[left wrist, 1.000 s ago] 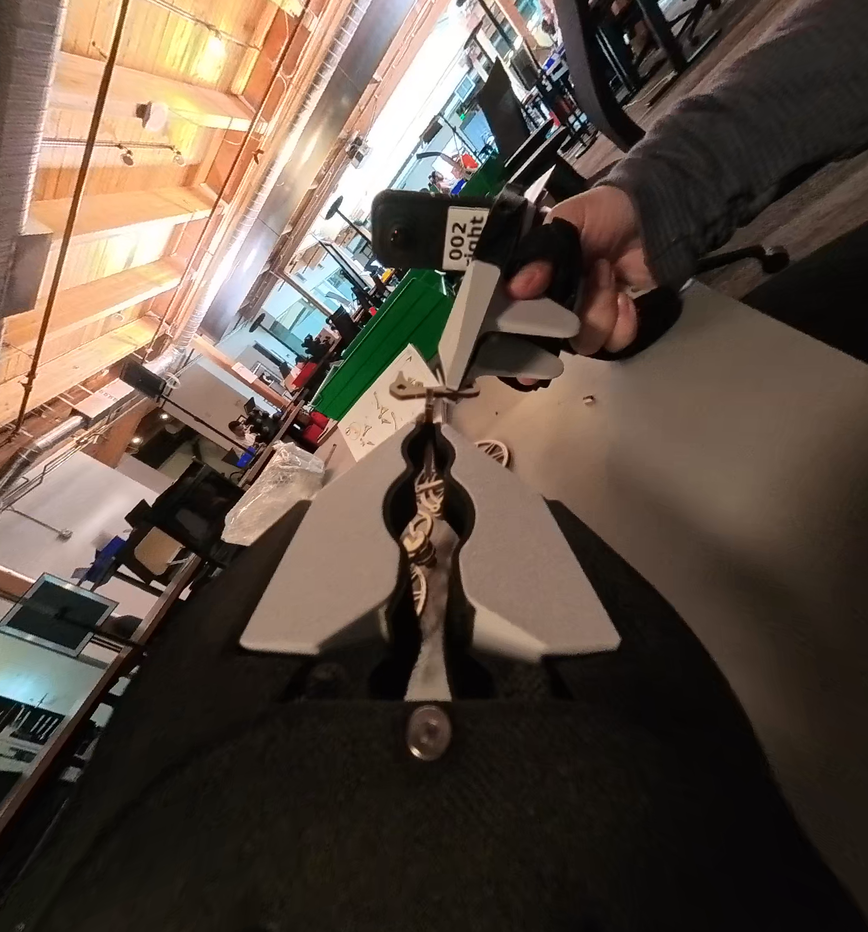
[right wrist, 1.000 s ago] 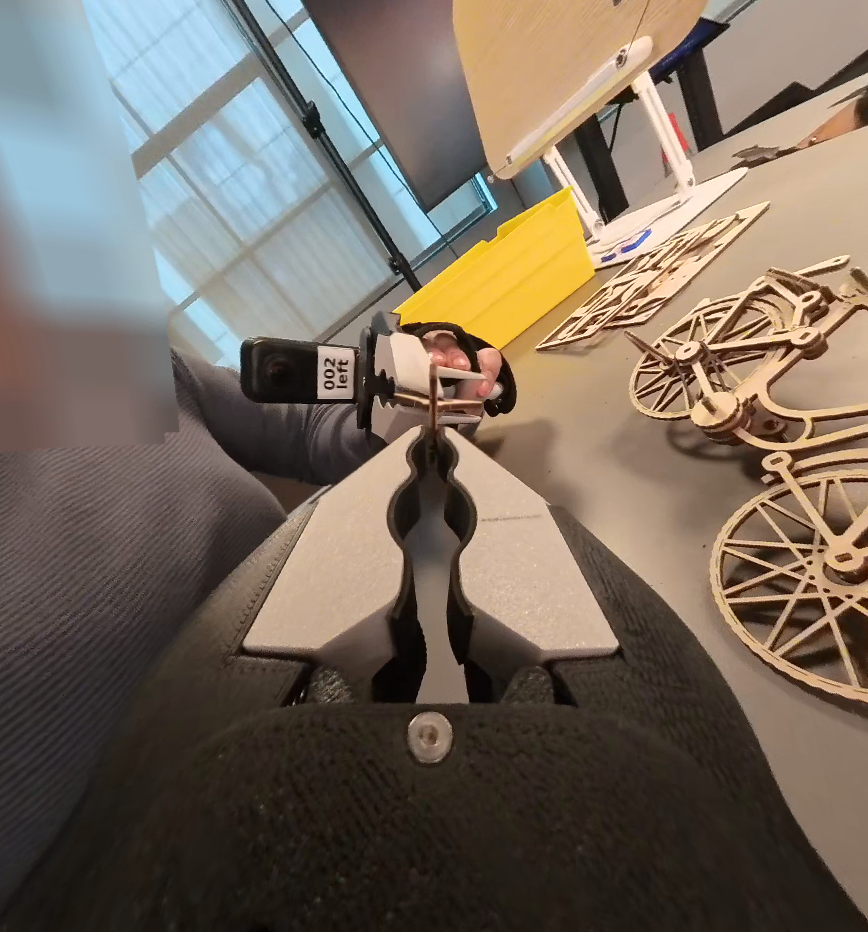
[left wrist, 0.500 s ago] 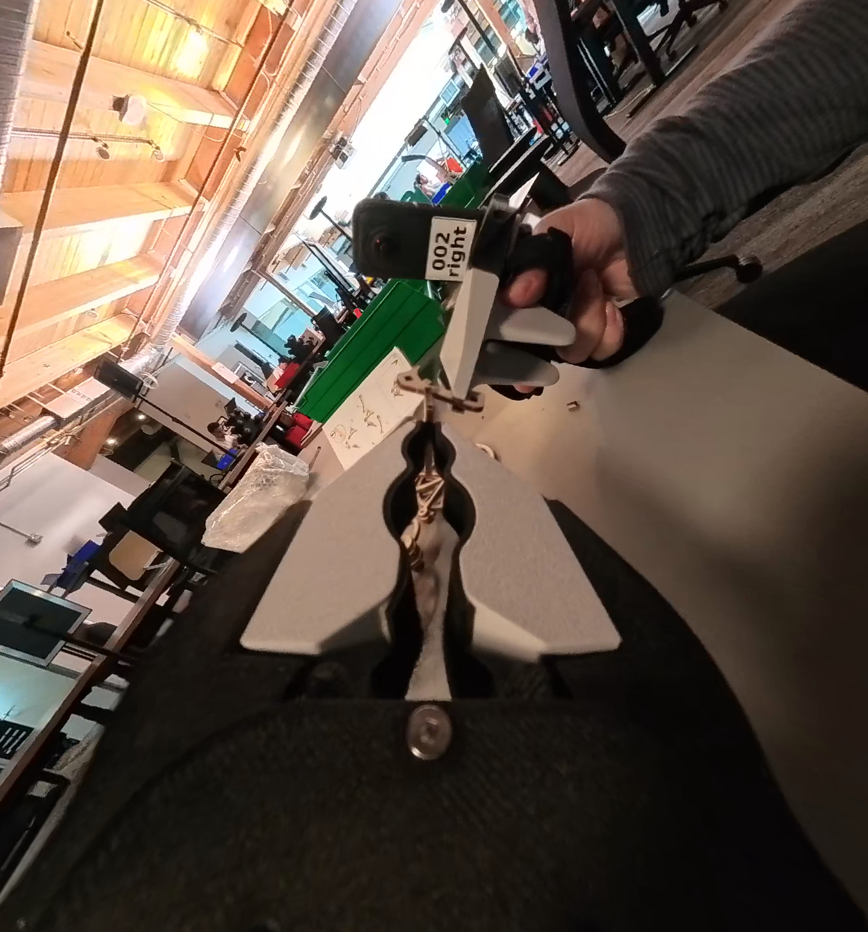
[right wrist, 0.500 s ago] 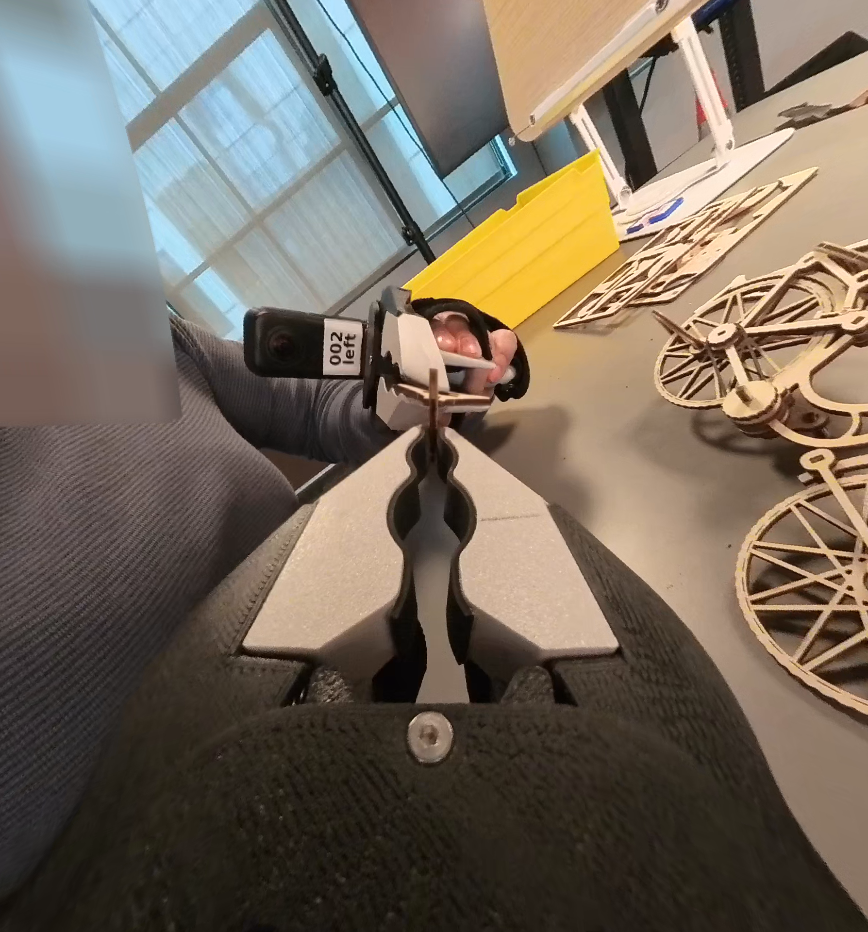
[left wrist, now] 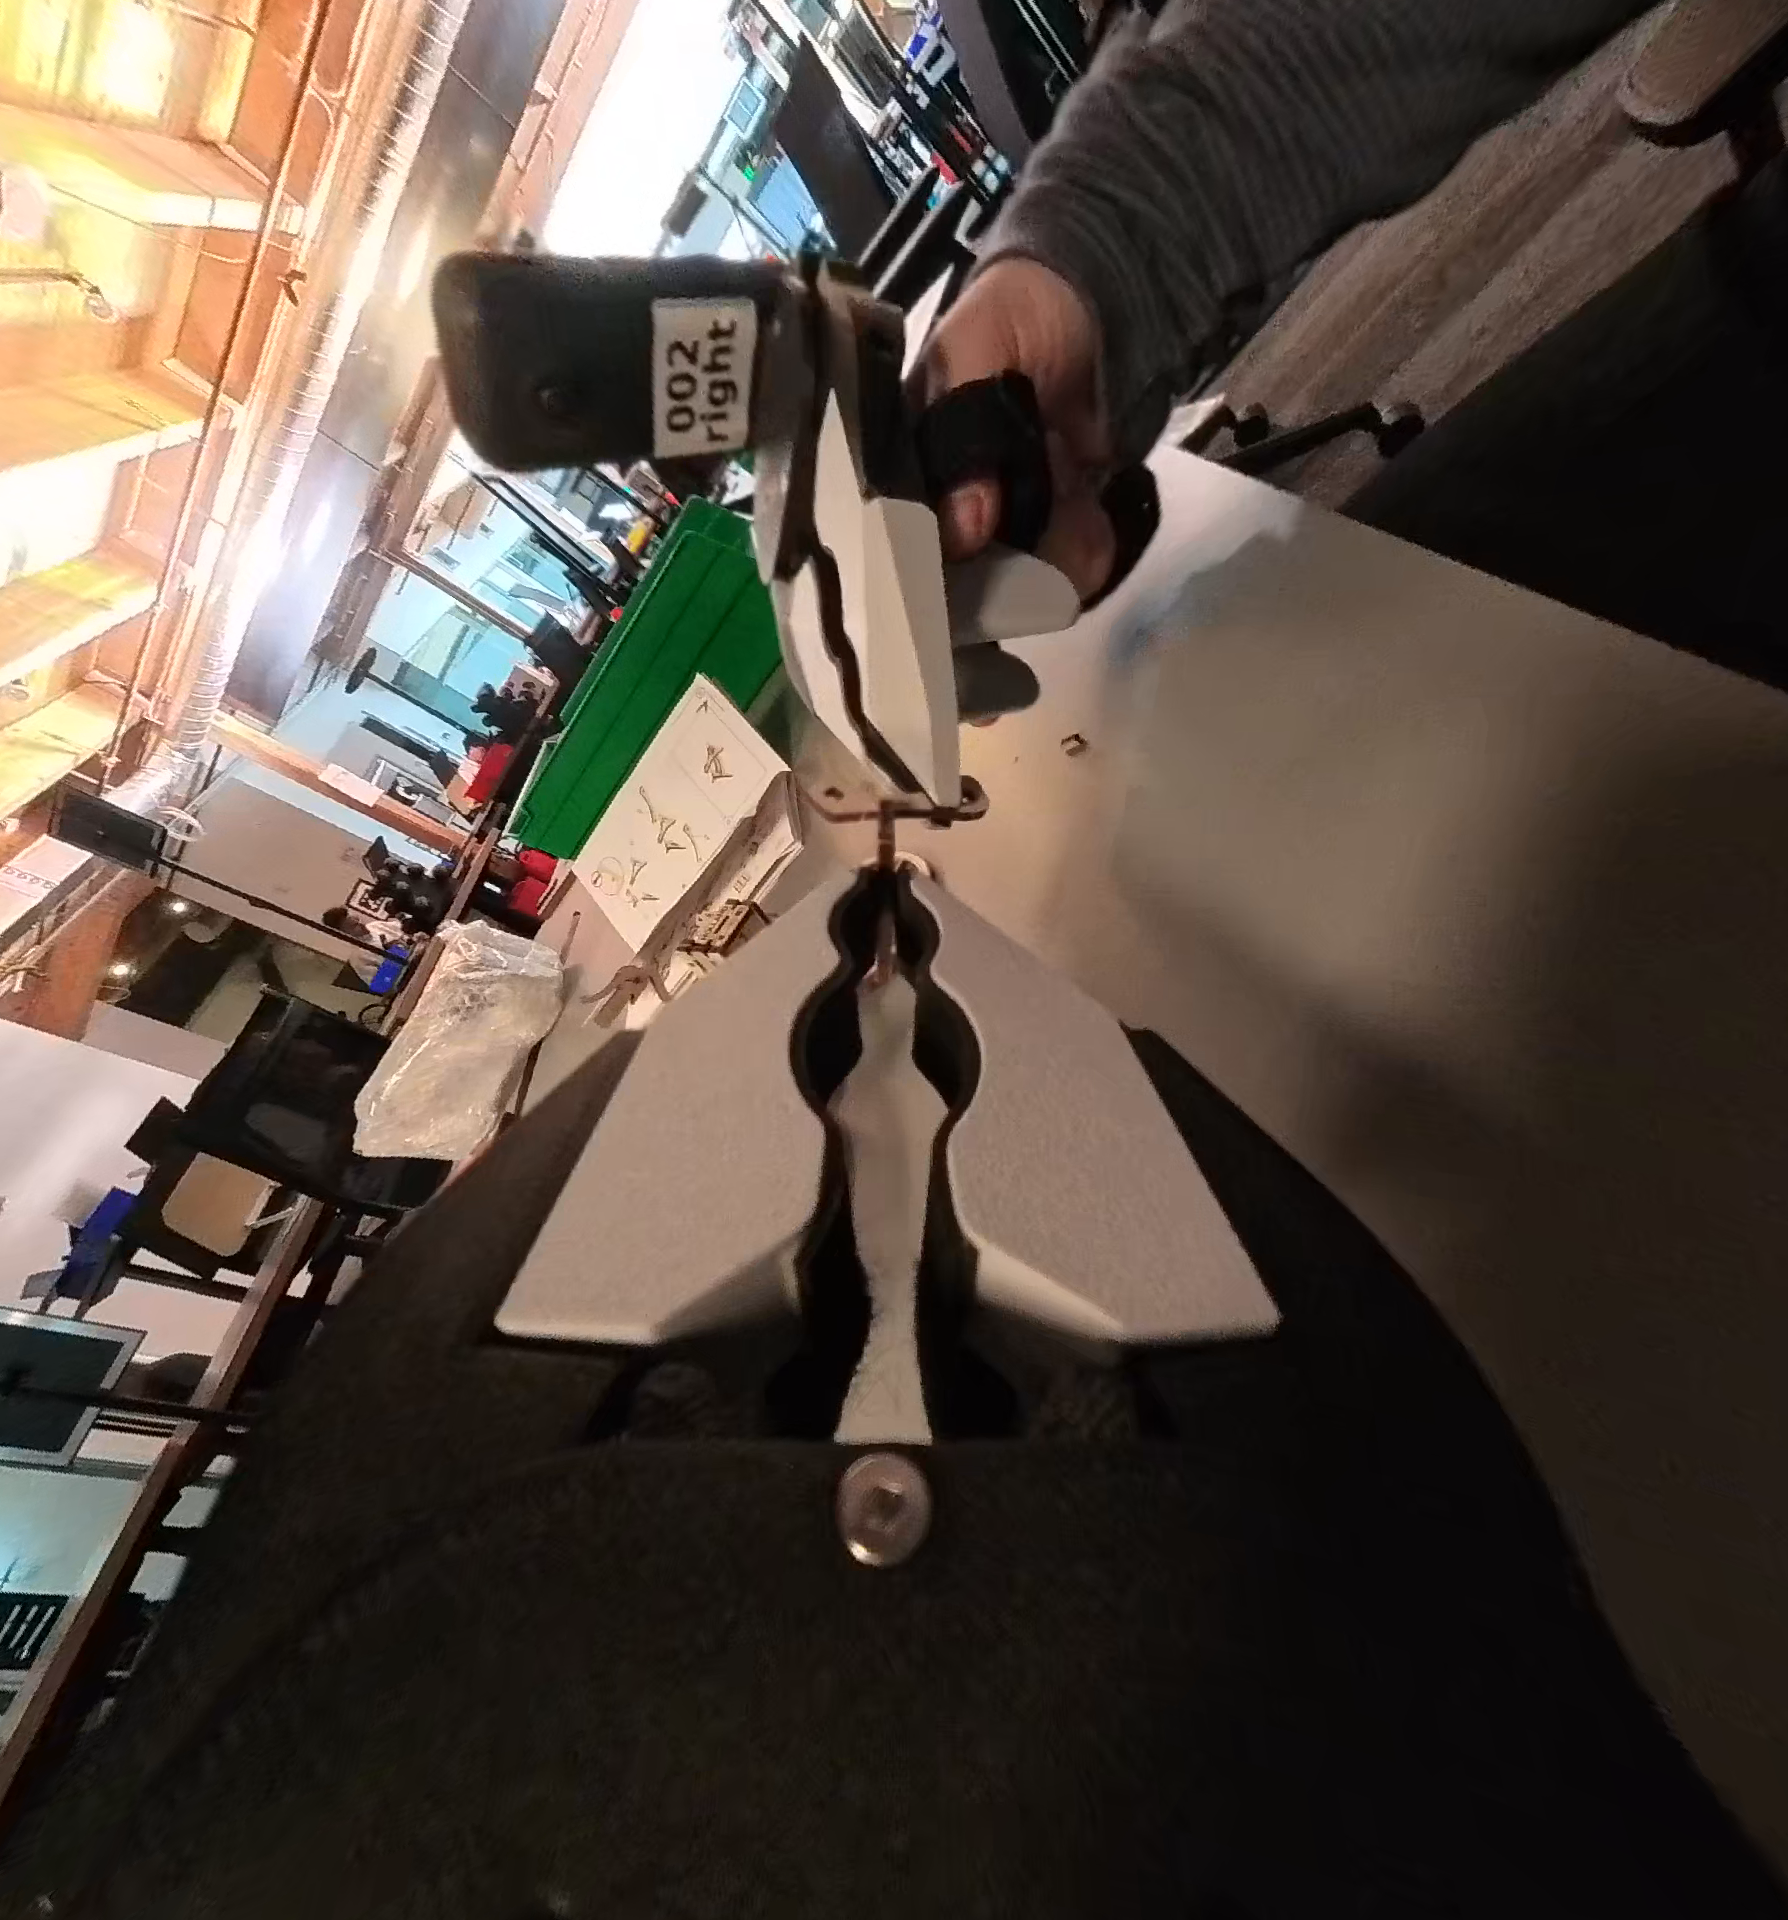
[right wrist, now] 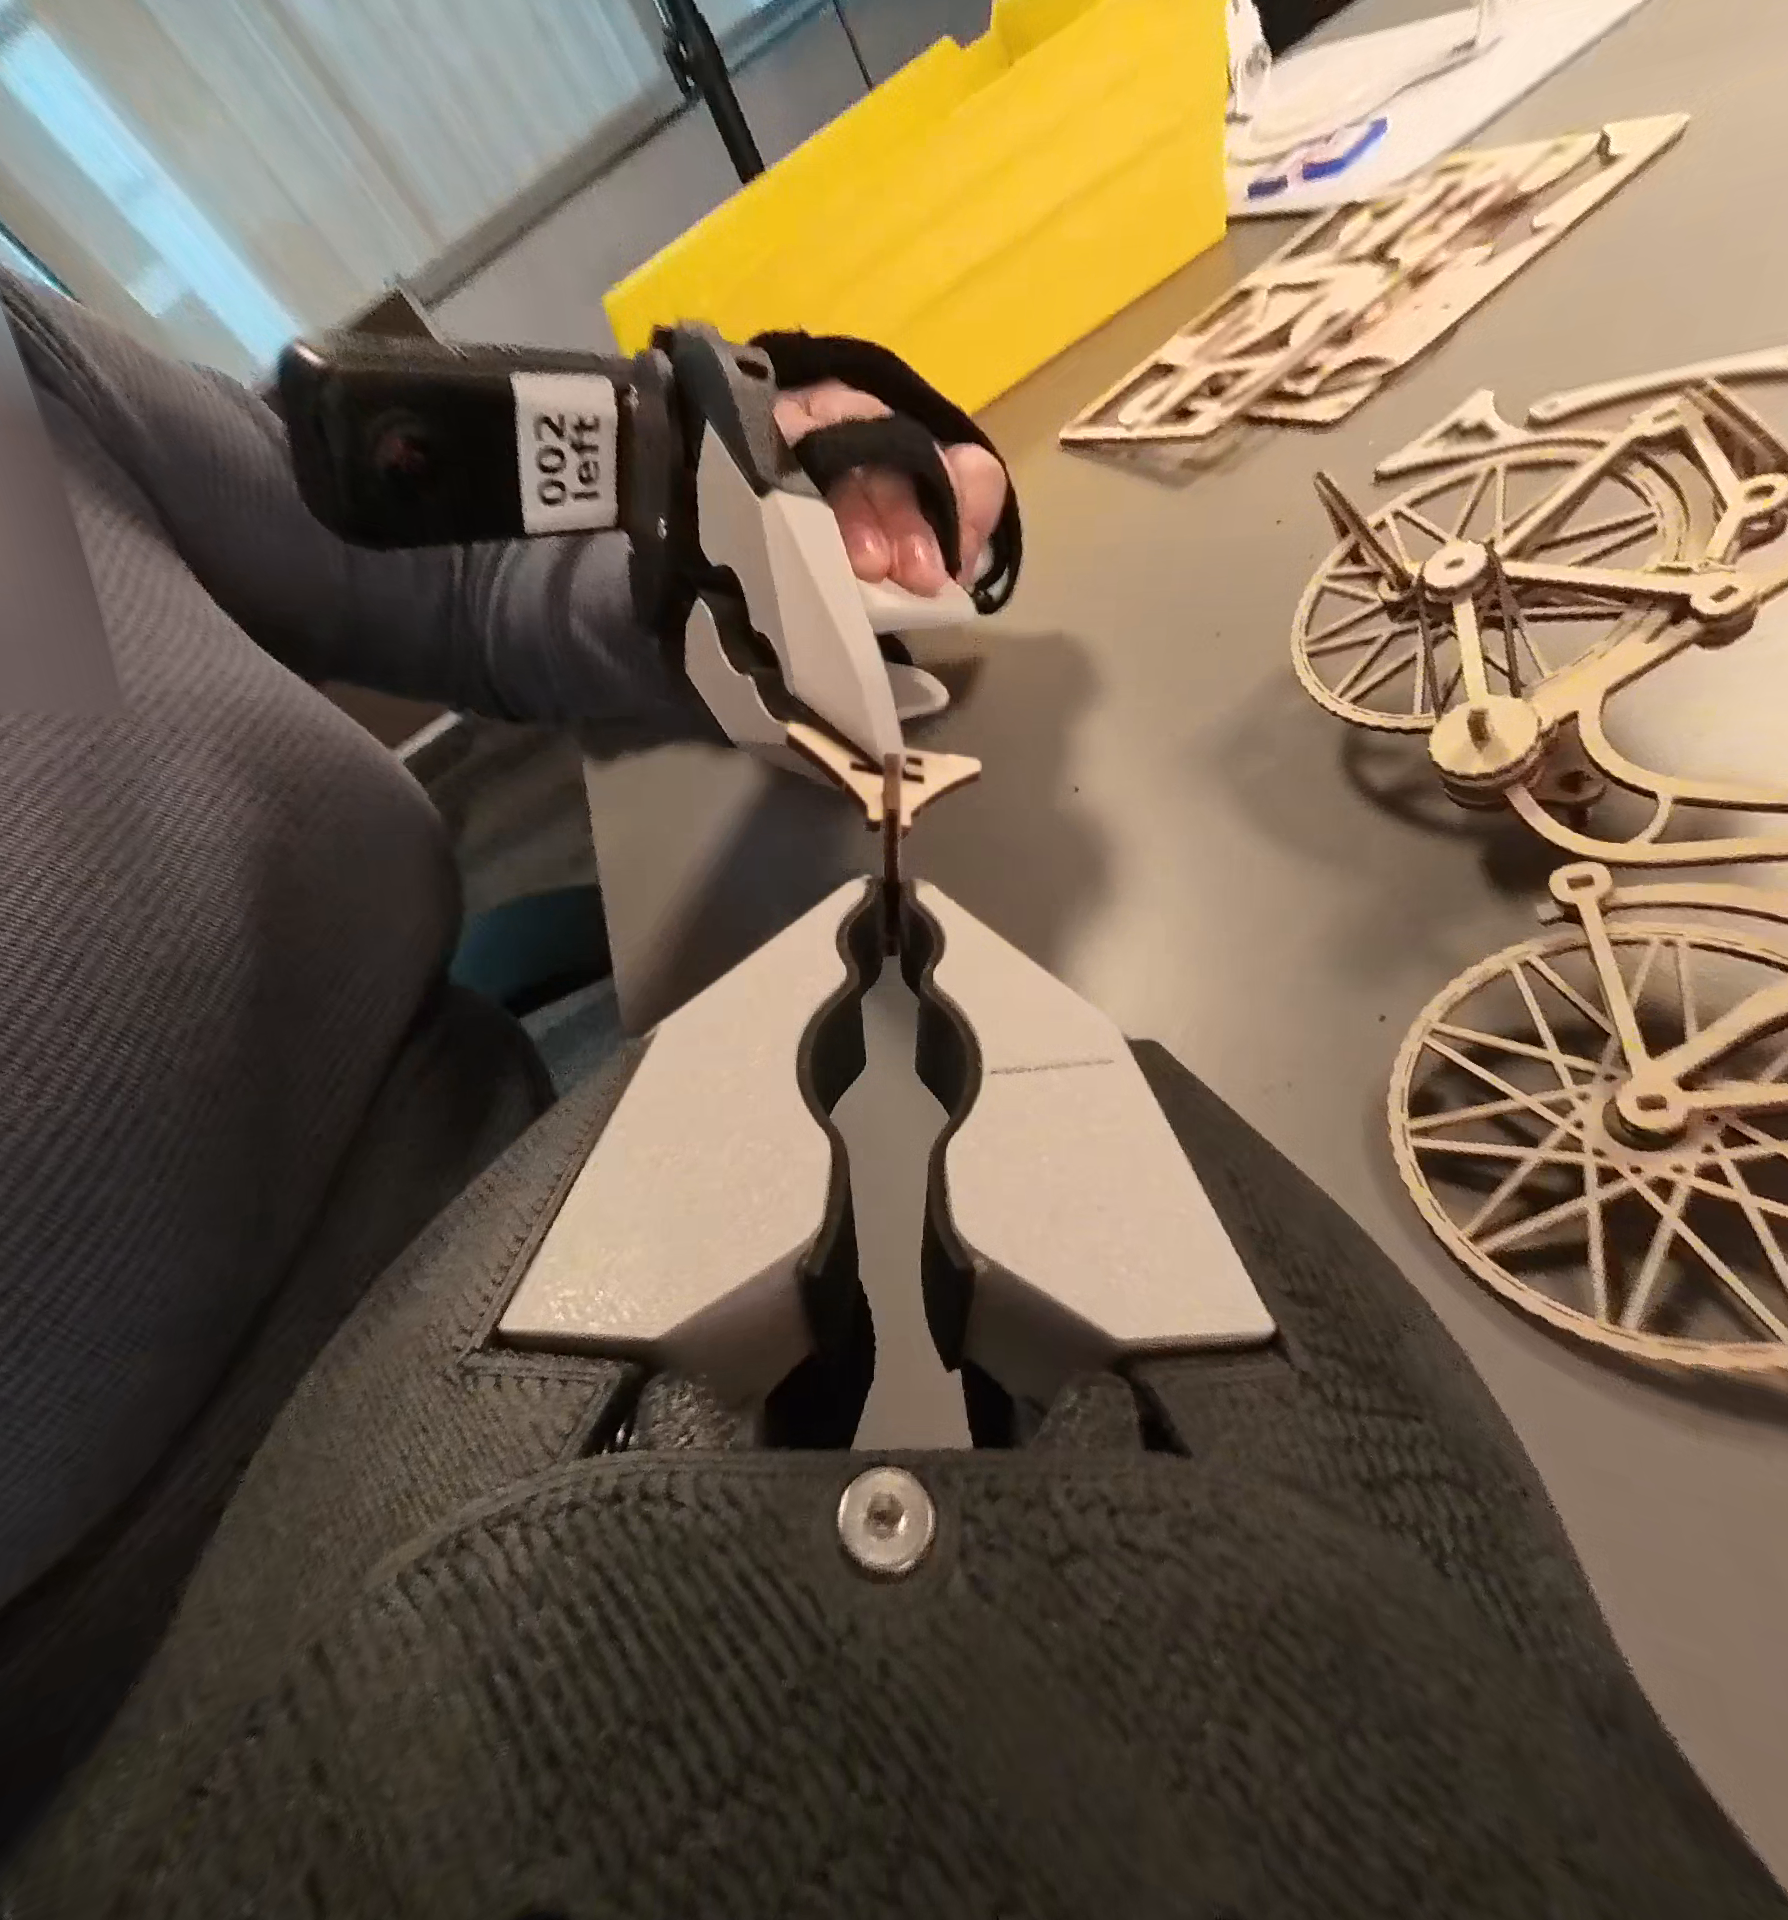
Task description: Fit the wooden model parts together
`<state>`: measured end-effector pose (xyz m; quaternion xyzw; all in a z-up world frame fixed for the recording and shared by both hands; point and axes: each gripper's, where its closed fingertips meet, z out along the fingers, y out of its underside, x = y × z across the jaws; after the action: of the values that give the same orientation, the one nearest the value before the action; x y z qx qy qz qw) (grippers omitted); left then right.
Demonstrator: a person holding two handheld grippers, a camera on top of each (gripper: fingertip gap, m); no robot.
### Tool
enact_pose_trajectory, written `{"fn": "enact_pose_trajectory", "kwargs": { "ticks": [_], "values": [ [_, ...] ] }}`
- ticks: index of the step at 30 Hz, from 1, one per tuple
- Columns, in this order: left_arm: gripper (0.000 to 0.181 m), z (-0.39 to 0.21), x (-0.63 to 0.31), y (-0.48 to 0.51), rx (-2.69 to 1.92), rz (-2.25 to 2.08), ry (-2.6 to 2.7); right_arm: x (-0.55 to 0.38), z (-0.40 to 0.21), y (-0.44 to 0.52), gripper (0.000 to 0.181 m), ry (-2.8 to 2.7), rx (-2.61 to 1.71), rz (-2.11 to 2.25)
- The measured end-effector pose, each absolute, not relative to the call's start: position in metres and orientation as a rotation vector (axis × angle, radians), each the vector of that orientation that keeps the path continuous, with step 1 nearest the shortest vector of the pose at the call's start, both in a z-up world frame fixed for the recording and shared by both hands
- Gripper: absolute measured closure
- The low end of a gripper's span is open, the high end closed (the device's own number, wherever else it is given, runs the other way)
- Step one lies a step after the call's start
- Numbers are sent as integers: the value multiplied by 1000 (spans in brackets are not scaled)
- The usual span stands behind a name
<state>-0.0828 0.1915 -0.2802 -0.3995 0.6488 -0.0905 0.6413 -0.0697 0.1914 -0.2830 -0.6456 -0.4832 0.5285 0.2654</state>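
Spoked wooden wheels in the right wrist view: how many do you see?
2. The rear wheel lies farther along the grey table; the front wheel lies nearer, partly cut by the picture's edge.

Two tools, one yellow bin, one green bin

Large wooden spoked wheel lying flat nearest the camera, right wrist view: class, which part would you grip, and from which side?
Grip the large wooden spoked wheel by its rim, from above. It lies flat on the grey table, so sideways offers only a thin edge; gaps between spokes should let one gripper finger inside the rim.
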Motion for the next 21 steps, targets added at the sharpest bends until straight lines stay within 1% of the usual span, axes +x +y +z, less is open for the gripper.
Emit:
{"fn": "enact_pose_trajectory", "kwargs": {
  "ticks": [3,7,11,15,21],
  "values": [
    [180,-287,-85,195,-929,-171,1509,-58,-304,197,181,-1436,-1879,1204],
    [180,-297,-88,200,-942,-118,1560,-32,-332,200,181,-1727,-2092,719],
    [180,-301,-87,201,-948,-108,1575,-25,-344,199,181,-1948,-2147,398],
    [180,-303,-87,201,-953,-103,1585,-29,-345,201,181,-2009,-2137,299],
    [180,-301,-87,204,-960,-100,1571,-33,-345,200,179,-1995,-2108,337]
  ]
}}
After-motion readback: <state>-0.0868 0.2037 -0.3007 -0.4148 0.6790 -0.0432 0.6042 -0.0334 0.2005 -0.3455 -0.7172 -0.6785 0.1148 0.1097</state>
